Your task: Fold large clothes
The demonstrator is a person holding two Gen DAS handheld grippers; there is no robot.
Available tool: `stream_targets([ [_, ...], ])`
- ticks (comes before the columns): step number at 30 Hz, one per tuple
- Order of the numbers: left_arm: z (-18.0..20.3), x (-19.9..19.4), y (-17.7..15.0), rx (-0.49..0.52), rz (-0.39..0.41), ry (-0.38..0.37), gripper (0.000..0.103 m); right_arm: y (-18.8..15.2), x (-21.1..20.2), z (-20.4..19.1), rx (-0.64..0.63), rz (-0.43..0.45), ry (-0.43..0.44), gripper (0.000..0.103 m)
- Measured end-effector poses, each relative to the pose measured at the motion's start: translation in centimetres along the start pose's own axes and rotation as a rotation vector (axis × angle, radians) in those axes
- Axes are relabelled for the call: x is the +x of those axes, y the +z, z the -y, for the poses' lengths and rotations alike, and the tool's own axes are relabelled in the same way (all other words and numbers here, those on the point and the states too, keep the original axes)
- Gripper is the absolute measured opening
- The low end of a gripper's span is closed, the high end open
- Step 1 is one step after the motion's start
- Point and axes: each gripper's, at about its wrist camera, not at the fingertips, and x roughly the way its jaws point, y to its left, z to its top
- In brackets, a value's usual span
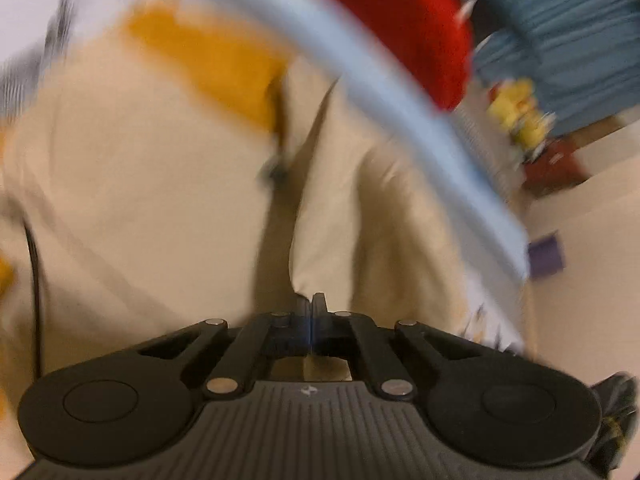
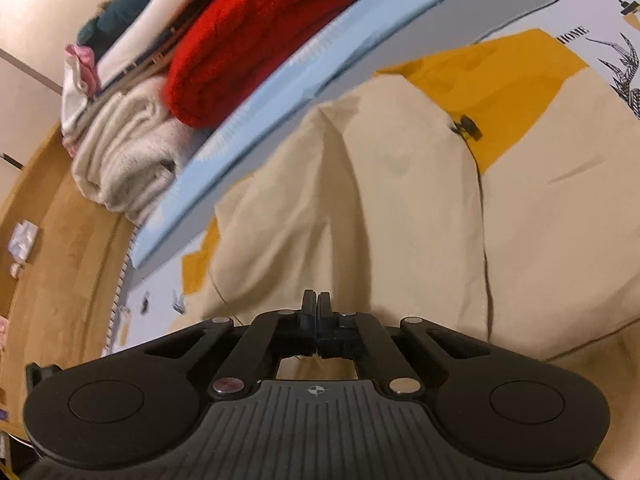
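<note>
A large beige garment (image 1: 140, 200) lies spread over a white bed sheet with yellow patches (image 1: 208, 52); a dark zip line and black toggle (image 2: 466, 125) run down it. In the left wrist view, which is blurred, a ridge of the beige cloth rises into the tips of my left gripper (image 1: 313, 300), whose jaws are pressed together on it. In the right wrist view the beige garment (image 2: 380, 200) tents up the same way toward my right gripper (image 2: 316, 298), also shut with cloth pinched at its tips.
A light blue band (image 2: 280, 76) borders the sheet. Beyond it lie a red knit bundle (image 2: 272, 32), a folded cream blanket (image 2: 128, 148) and teal cloth (image 1: 560, 32). A wooden surface (image 2: 68, 216) shows at the left, and yellow toys (image 1: 520, 112) at the right.
</note>
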Motion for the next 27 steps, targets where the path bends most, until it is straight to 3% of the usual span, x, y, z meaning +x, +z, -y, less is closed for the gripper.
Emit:
stream_targets([
  [2, 1.6, -3.7, 1.4, 0.092, 0.191, -0.043, 0.000, 0.4, -1.0, -0.1, 0.014, 0.061, 0.019, 0.000],
  [3, 2.3, -5.3, 2.0, 0.150, 0.272, -0.024, 0.000, 0.6, -1.5, -0.2, 0.016, 0.087, 0.026, 0.000],
  [4, 2.6, -5.9, 2.3, 0.185, 0.292, 0.024, 0.000, 0.9, -2.0, -0.2, 0.013, 0.121, 0.008, 0.000],
  [5, 2.2, -5.6, 2.6, 0.193, 0.261, 0.086, 0.000, 1.0, -2.2, -0.1, 0.016, 0.142, -0.031, 0.000],
  [6, 1.1, -4.4, 2.8, 0.167, 0.171, 0.135, 0.000, 1.1, -2.1, 0.2, 0.020, 0.136, -0.095, 0.000],
  [8, -2.0, -0.9, 2.3, 0.070, -0.073, 0.179, 0.002, 1.0, -1.1, 1.4, 0.038, 0.083, -0.217, 0.002],
  [10, -3.4, -0.2, 1.1, 0.019, -0.094, 0.211, 0.002, 0.7, -0.6, 3.0, 0.123, 0.056, -0.250, 0.004],
  [12, -2.0, -0.1, 0.6, 0.105, -0.098, 0.198, 0.002, 0.7, -0.5, 3.4, 0.168, 0.047, -0.199, 0.005],
  [14, -0.7, 0.5, 0.3, 0.150, -0.110, 0.183, 0.002, 0.9, -0.7, 2.6, 0.144, 0.065, -0.134, 0.013],
  [16, -0.2, 1.6, -0.2, 0.168, -0.153, 0.188, 0.002, 0.9, -0.6, 1.4, 0.110, 0.072, -0.079, 0.049],
  [18, -0.4, 2.4, -0.7, 0.179, -0.192, 0.216, 0.002, 0.6, 0.0, 1.0, 0.097, 0.038, -0.053, 0.065],
  [20, -0.3, 3.0, -0.4, 0.192, -0.216, 0.232, 0.003, 0.0, 1.1, 1.1, 0.087, -0.008, -0.079, 0.065],
  [21, -0.6, 3.2, -0.2, 0.197, -0.220, 0.243, 0.009, -0.1, 1.6, 1.2, 0.082, -0.032, -0.103, 0.065],
  [23, -0.7, 3.1, 0.3, 0.228, -0.180, 0.321, 0.026, -0.6, 2.4, 1.5, 0.070, -0.076, -0.144, 0.063],
  [25, 0.8, 1.3, 0.3, 0.324, -0.014, 0.372, 0.028, -0.7, 3.0, 1.7, 0.044, -0.093, -0.213, 0.048],
  [27, 3.3, -0.5, 0.2, 0.431, 0.132, 0.250, 0.028, -0.8, 3.3, 1.6, 0.022, -0.101, -0.235, 0.045],
])
